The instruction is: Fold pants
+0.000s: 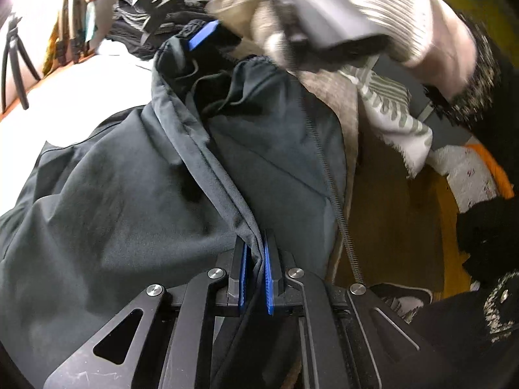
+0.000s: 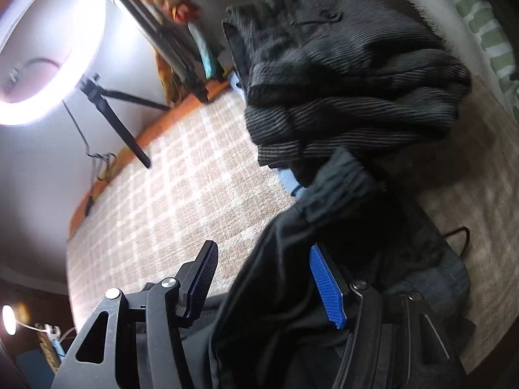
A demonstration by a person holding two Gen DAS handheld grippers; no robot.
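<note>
Left gripper [image 1: 256, 259]: blue pads clamped on a fold ridge of the dark grey pants [image 1: 136, 194], right at the fingertips. From that pinch, ridge running straight away toward the drawstring waistband [image 1: 227, 74]; long axis along the gripper's own line, bulk of the cloth spilling to the left of the ridge.

Right gripper [image 2: 262, 282]: jaws apart, nothing pinched, dark pants cloth [image 2: 279, 259] draped loosely between the fingers, brushing the blue pad only.

Nearer and in control: left.

Beyond the pants: heap of black corduroy garment [image 2: 340, 81] close past the waistband, crowding that end. Open room on the checked rug [image 2: 168, 194], on the side toward the ring light [image 2: 97, 32]. Zipper edge [image 1: 327, 168] and bare floor on the other side.
</note>
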